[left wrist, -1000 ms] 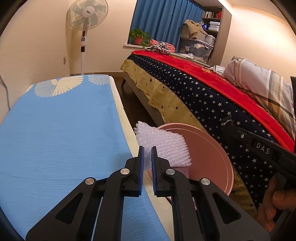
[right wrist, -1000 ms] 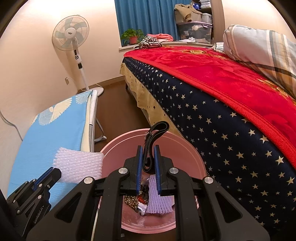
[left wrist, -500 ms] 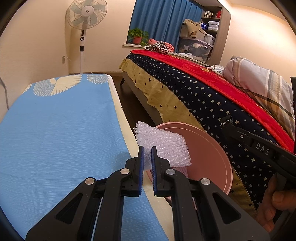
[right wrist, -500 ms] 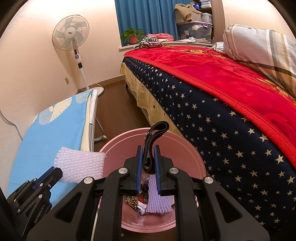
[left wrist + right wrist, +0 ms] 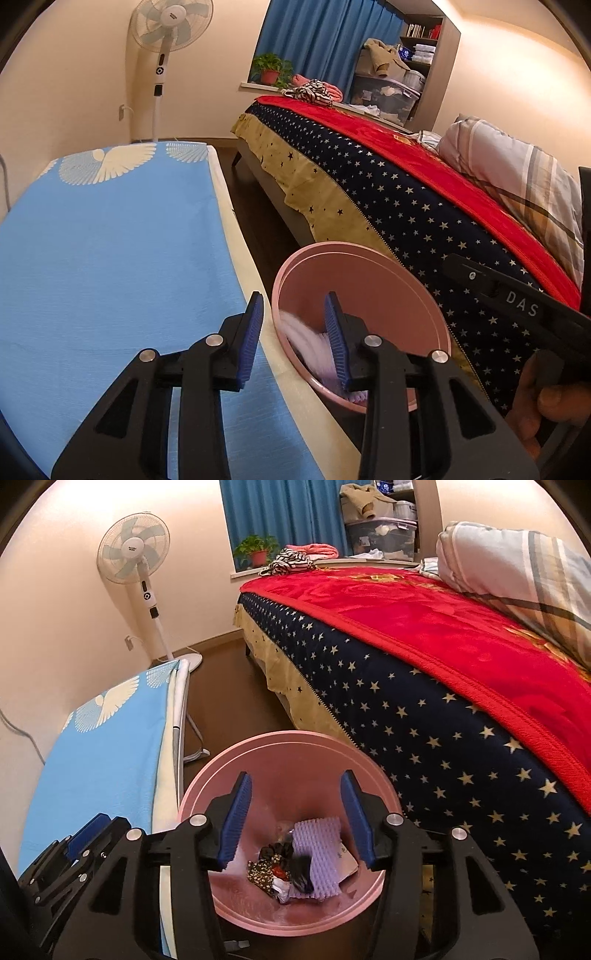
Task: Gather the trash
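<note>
Both tools were hanging over the pink bin (image 5: 373, 775), which sat on the floor squeezed between the blue-covered counter (image 5: 110, 258) and the bed (image 5: 443, 701). The left tool (image 5: 293, 314) was partway apart and opening with nothing pinched in it, and a blurry white foam sheet (image 5: 310, 343) showed just past its pads, inside the bin's near wall. The right tool (image 5: 295, 794) was opening too, pretty wide and empty, right above the trash at the bottom: a white foam net (image 5: 321, 853), a dark strap-looking thing (image 5: 301, 871) and some patterned scraps (image 5: 262, 875).
</note>
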Action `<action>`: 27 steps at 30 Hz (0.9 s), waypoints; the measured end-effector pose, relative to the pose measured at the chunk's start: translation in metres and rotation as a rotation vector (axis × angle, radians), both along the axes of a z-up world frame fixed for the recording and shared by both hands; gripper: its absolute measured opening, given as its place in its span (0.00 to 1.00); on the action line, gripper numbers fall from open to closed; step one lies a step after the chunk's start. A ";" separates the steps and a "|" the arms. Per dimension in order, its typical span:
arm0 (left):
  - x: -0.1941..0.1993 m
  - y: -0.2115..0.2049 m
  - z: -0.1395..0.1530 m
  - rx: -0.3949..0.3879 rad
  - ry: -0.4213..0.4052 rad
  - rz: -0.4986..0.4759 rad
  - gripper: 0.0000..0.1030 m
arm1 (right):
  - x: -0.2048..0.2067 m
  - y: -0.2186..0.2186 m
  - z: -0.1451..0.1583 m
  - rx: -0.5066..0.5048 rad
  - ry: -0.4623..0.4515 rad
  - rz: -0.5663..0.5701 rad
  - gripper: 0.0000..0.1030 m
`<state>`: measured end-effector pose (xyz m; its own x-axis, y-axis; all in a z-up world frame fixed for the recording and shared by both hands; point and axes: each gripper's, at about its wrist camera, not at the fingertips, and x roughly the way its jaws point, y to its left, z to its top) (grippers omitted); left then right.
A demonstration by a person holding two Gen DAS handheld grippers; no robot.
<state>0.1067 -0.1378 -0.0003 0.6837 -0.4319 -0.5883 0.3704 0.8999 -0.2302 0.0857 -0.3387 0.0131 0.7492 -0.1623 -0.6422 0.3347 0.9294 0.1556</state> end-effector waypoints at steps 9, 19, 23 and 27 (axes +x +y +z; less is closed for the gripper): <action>-0.015 0.008 0.010 0.025 -0.032 0.017 0.35 | -0.013 0.009 0.011 -0.019 -0.019 0.024 0.80; -0.057 0.056 0.025 0.074 -0.082 0.156 0.80 | -0.043 0.039 0.027 -0.034 -0.069 0.090 0.95; -0.077 0.077 0.024 0.100 -0.087 0.219 0.87 | -0.057 0.055 0.031 -0.023 -0.098 0.112 0.95; -0.093 0.091 0.020 0.149 -0.100 0.291 0.90 | -0.065 0.073 0.030 -0.043 -0.114 0.125 0.95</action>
